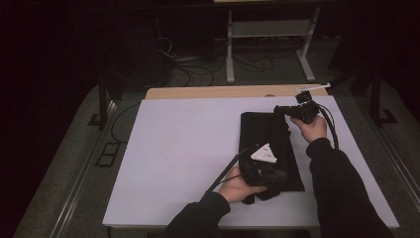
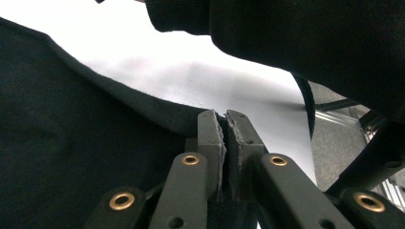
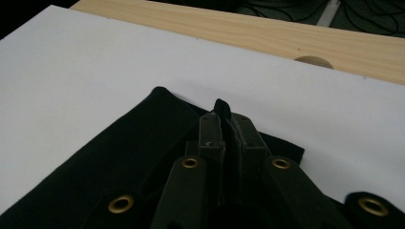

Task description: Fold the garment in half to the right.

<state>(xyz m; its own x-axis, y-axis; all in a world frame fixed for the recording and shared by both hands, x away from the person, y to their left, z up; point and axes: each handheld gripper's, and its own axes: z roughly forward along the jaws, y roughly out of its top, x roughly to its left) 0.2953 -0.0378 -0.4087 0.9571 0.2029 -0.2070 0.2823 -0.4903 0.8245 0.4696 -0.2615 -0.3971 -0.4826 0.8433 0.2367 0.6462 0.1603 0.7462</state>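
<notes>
Both claws — left (image 2: 224, 125), right (image 3: 228, 125) — were clamped on the black cloth (image 1: 270, 141); uneven pulling could slip its edge free.

A folded cloth (image 1: 270, 148) is laid on the right half of a board (image 1: 183, 148), which is set on a table (image 1: 208, 92) whose far edge is left uncovered behind it. The left gripper (image 1: 277, 174) is placed at the cloth's near edge, the right gripper (image 1: 278, 110) at its far right corner. A shelf frame (image 1: 270, 29) is seen on the floor beyond the table.
</notes>
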